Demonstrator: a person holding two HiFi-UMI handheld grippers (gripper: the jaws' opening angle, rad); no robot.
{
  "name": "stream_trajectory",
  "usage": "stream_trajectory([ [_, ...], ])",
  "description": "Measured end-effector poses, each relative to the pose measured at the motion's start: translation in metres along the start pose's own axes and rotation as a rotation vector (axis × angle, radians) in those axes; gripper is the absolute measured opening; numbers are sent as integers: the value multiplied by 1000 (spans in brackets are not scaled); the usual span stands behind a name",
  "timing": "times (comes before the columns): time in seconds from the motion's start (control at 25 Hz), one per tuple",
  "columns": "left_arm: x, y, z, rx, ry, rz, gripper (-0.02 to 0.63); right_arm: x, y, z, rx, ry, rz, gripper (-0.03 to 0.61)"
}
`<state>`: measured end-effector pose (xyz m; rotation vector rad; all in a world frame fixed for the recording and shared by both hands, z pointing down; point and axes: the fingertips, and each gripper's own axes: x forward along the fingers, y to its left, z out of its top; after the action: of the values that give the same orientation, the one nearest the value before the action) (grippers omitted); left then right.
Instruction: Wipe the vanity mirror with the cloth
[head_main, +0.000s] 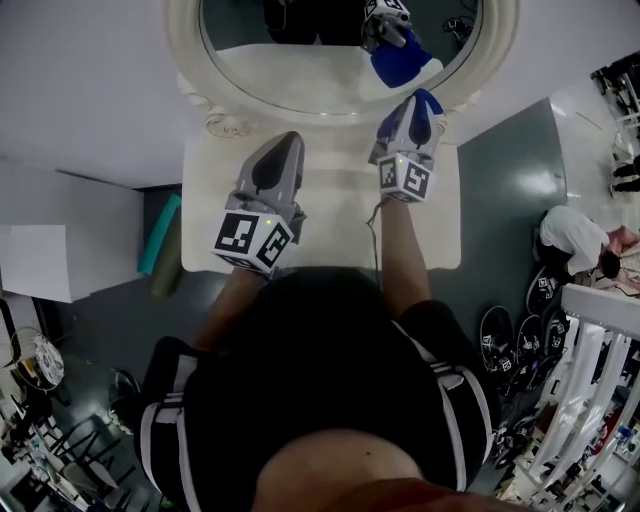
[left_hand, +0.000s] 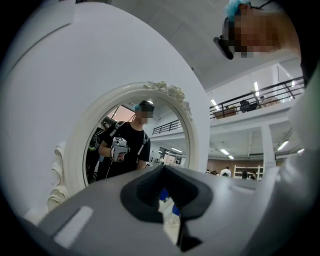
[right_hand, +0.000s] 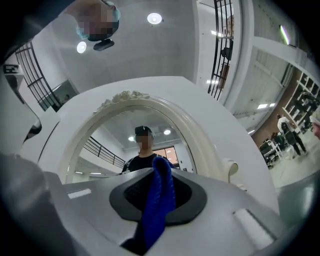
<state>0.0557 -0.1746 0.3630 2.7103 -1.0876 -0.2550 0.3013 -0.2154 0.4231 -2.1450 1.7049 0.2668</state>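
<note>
The oval vanity mirror (head_main: 300, 70) in its ornate white frame stands at the back of the white vanity table (head_main: 330, 240). My right gripper (head_main: 418, 105) is shut on a blue cloth (head_main: 425, 103) just below the mirror's lower right rim; the cloth's reflection shows in the glass. In the right gripper view the cloth (right_hand: 159, 200) hangs folded between the jaws of the gripper (right_hand: 160, 172), with the mirror (right_hand: 115, 140) ahead. My left gripper (head_main: 287, 140) hovers over the tabletop left of it, shut and holding nothing. The left gripper view has its jaws (left_hand: 162, 170) pointing at the mirror (left_hand: 135, 145).
A teal roll (head_main: 160, 235) leans at the table's left side, beside a white box (head_main: 60, 240). At the right a person in white (head_main: 575, 240) crouches, and several spare grippers (head_main: 530, 340) lie on the floor. A white wall backs the mirror.
</note>
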Motion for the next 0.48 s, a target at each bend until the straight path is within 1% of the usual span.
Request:
stream_trajectory([
  [0.2,10,0,-1,13,23,5,9,12,-22,-12,25,1,-74,38],
  [0.36,23,1,-7,14,43,10,9,28,-36,-23,54,-6,-74,38],
  [0.48,28,4,-8,14,49,24,9,36,-39,-25,55,-16,-80,38],
])
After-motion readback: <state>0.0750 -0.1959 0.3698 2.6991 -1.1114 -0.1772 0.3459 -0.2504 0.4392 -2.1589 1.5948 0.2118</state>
